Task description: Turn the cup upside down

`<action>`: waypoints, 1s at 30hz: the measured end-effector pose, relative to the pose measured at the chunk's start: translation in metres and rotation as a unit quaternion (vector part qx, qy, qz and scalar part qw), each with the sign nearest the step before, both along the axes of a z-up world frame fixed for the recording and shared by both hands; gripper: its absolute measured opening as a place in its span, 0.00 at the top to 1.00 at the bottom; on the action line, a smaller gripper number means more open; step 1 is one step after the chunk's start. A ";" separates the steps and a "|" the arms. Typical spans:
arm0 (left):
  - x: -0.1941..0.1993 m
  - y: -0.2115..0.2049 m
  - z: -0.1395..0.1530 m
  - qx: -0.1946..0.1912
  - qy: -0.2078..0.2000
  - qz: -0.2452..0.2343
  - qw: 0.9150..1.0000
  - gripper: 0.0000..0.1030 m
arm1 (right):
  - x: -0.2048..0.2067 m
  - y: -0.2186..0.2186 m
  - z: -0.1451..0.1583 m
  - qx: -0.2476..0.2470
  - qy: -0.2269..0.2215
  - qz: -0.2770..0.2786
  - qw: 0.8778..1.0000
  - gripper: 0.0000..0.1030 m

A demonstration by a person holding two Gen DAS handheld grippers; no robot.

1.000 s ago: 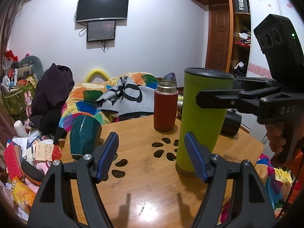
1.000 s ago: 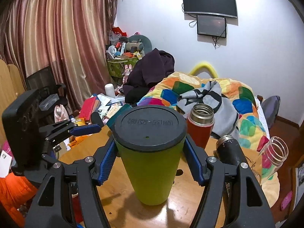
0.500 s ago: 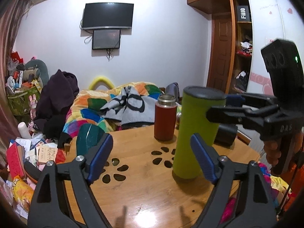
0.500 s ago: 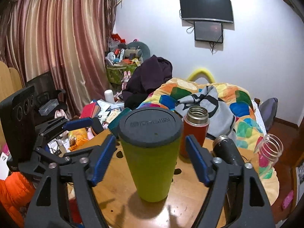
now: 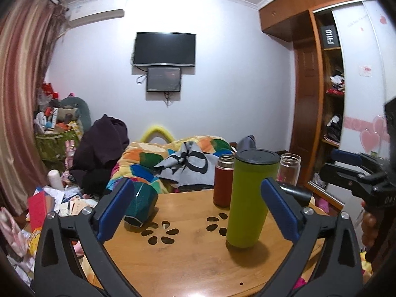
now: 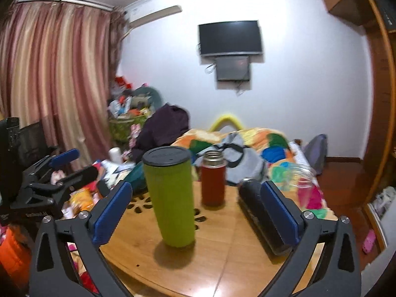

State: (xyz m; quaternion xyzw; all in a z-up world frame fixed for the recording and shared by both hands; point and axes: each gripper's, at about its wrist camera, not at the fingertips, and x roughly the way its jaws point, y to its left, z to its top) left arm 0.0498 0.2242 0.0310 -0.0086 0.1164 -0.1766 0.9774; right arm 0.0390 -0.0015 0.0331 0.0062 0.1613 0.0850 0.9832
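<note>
Your left gripper [image 5: 198, 212] and right gripper [image 6: 195, 209] both have their jaws released, blue pads wide apart, grasping nothing. The lime-green cup [image 5: 248, 198], a smooth tapered cylinder with its dark base embossed in unreadable lettering, stands inverted on the round wooden desk [image 5: 188, 262]. A far shelf box [image 5: 329, 37] reads "FIIIO".

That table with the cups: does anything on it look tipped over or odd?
Yes. The teal cup lies on its side near the table's left edge, and a black bottle also lies flat. The green tumbler stands upright.
</note>
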 end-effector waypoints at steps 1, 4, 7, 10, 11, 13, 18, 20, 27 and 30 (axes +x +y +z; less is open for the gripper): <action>-0.002 0.000 -0.001 0.002 0.001 0.004 1.000 0.00 | -0.002 -0.002 0.000 0.000 0.000 -0.012 1.000 0.00; -0.012 -0.004 -0.003 0.012 0.000 0.017 1.000 0.00 | -0.010 -0.007 -0.004 0.011 0.006 -0.032 0.999 0.00; -0.023 -0.006 -0.006 0.014 -0.002 0.022 1.000 0.00 | -0.017 -0.013 -0.008 0.024 0.011 -0.053 0.998 0.00; -0.033 -0.005 -0.009 0.013 0.000 0.024 1.000 0.00 | -0.026 -0.018 -0.011 0.032 0.015 -0.066 0.997 0.00; -0.036 -0.005 -0.009 0.012 0.001 0.025 1.000 0.00 | -0.029 -0.021 -0.012 0.033 0.015 -0.066 0.997 0.00; -0.039 -0.005 -0.009 0.010 0.001 0.025 1.000 0.00 | -0.032 -0.022 -0.013 0.032 0.017 -0.066 0.997 0.00; -0.043 -0.005 -0.010 0.006 0.006 0.026 1.000 0.00 | -0.040 -0.016 -0.010 0.017 0.010 -0.066 0.998 0.00; -0.043 -0.005 -0.011 0.007 0.005 0.028 1.000 0.00 | -0.043 -0.014 -0.010 0.014 0.009 -0.066 0.998 0.00; -0.046 -0.005 -0.012 0.008 0.004 0.029 1.000 0.00 | -0.043 -0.006 -0.009 0.006 0.008 -0.063 0.998 0.00; -0.046 -0.005 -0.012 0.007 0.005 0.028 1.000 0.00 | -0.043 -0.004 -0.008 0.004 0.006 -0.064 0.998 0.00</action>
